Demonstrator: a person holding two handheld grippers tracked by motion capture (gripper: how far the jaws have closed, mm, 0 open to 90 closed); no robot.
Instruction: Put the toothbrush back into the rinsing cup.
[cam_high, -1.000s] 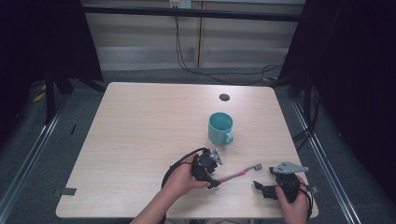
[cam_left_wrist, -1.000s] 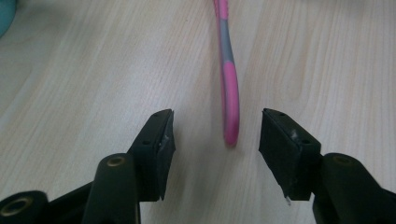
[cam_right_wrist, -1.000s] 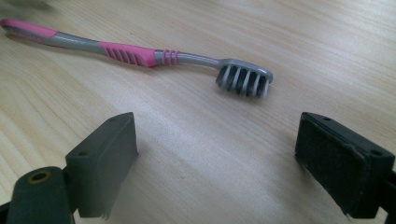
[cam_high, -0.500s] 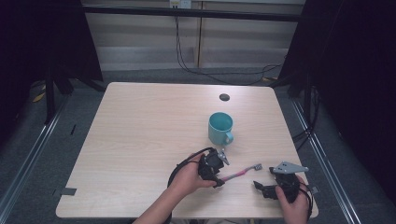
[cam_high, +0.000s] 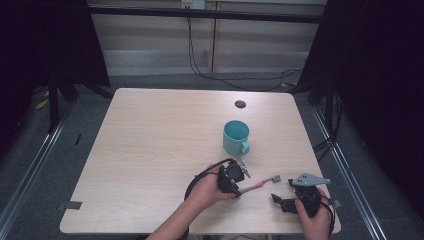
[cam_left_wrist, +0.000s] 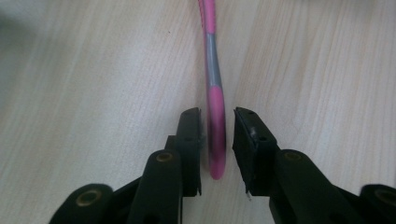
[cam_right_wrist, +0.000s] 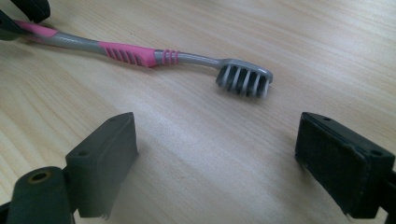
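left gripper (cam_left_wrist: 217, 135): jaws, just closing, narrowly flank the pink toothbrush (cam_left_wrist: 215, 116) handle (a slight gap shows); right gripper (cam_right_wrist: 215, 158): jaws wide, on the table (cam_high: 150, 145).

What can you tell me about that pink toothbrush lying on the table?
The toothbrush looks like plastic, pink and grey in alternating bands, with a ribbed pink grip and a grey head of grey and white bristles. It lies flat on the pale wooden table, in front of the teal mug and apart from it. The left gripper has just been closing around its pink tail end, which sits between the two black jaws; slim gaps show on both sides. The right gripper sits open, short of the bristles.
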